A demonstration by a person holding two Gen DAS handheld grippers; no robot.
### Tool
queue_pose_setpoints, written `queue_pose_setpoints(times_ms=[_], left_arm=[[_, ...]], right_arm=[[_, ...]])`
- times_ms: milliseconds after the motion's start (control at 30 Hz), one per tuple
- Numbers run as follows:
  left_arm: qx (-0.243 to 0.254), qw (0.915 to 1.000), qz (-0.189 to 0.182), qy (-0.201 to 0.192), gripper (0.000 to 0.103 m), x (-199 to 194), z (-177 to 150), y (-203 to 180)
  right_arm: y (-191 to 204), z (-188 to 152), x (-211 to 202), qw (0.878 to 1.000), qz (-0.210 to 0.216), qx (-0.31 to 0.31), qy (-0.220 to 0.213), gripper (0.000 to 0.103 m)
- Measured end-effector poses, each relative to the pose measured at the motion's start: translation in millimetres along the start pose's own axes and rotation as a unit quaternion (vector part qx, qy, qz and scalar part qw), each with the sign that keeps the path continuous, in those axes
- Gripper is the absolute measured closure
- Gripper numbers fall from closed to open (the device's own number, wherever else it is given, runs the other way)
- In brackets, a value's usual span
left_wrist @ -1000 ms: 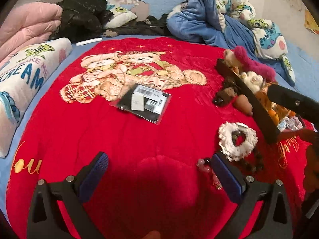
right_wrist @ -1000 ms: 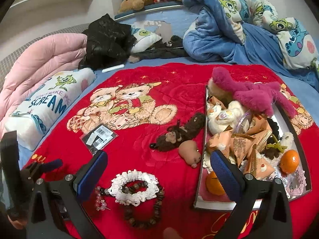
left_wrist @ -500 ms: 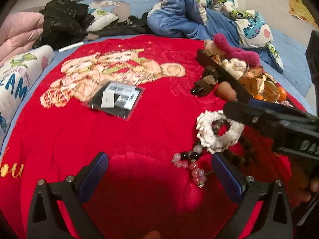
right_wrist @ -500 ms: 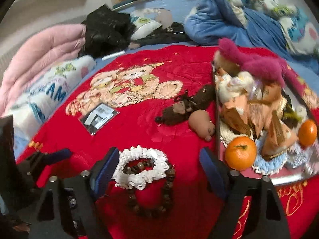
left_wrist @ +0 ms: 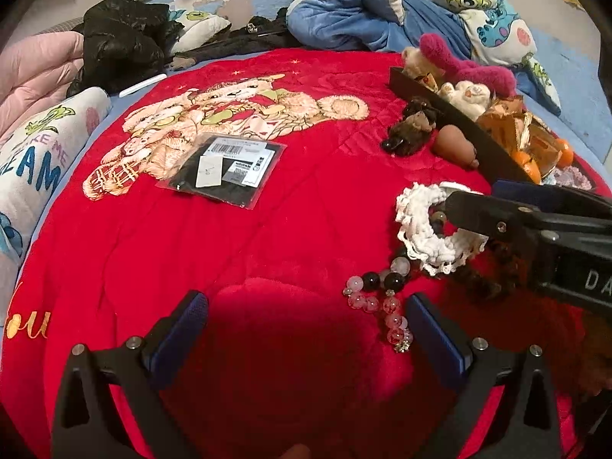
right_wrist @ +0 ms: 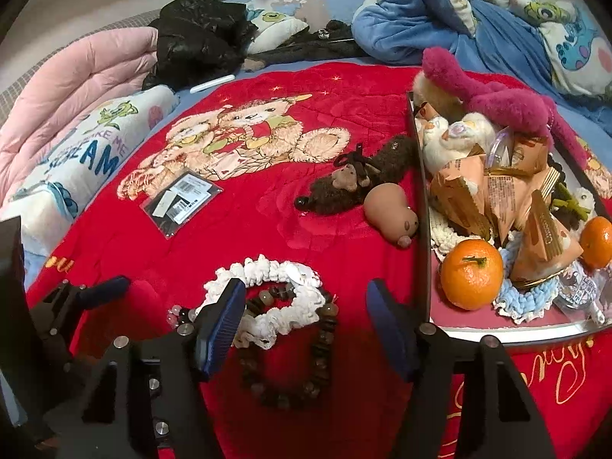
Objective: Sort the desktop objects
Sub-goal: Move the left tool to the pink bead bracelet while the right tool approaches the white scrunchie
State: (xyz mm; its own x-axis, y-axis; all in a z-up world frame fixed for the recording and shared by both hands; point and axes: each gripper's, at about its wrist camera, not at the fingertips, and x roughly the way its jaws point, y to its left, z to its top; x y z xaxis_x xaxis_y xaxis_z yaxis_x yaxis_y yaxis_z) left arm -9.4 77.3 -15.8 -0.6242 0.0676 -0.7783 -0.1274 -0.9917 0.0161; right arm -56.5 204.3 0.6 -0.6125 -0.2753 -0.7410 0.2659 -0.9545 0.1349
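Right gripper [right_wrist: 306,319]: fingers closing, astride white scrunchie [right_wrist: 267,302] and brown bead bracelet [right_wrist: 290,363], not pressing.
Left gripper [left_wrist: 306,329]: fingers spread, empty, over red blanket [left_wrist: 229,252].

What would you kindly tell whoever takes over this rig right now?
Right tool: closing around the white crocheted scrunchie and brown wooden bead bracelet on the red blanket; not gripping yet.
Left tool: open, empty, beside the clear-and-black bead bracelet.
Black tray: already holds oranges, packets, plush toys.
Left to sort: both bracelets, scrunchie, brown plush monkey, tan rubber toy, black bagged item.
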Motion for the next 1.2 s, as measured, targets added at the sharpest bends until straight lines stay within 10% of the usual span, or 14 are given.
queue_pose_setpoints(times_ms=[567,900,1200], left_arm=[[-0.003,0.9999,-0.01,0.0,0.004,0,-2,3],[-0.002,0.9993,-0.021,-0.032,0.076,-14,-6,4],[-0.02,0.9983,-0.037,-0.041,0.095,-19,-7,10]], right_arm=[[-8,-1,10,1.0,0.0,0.027,0.014,0.085],[-19,3,-1,0.998,0.027,0.064,-0.009,0.089],[-18,8,-15,0.996,0.044,0.069,-0.036,0.092]])
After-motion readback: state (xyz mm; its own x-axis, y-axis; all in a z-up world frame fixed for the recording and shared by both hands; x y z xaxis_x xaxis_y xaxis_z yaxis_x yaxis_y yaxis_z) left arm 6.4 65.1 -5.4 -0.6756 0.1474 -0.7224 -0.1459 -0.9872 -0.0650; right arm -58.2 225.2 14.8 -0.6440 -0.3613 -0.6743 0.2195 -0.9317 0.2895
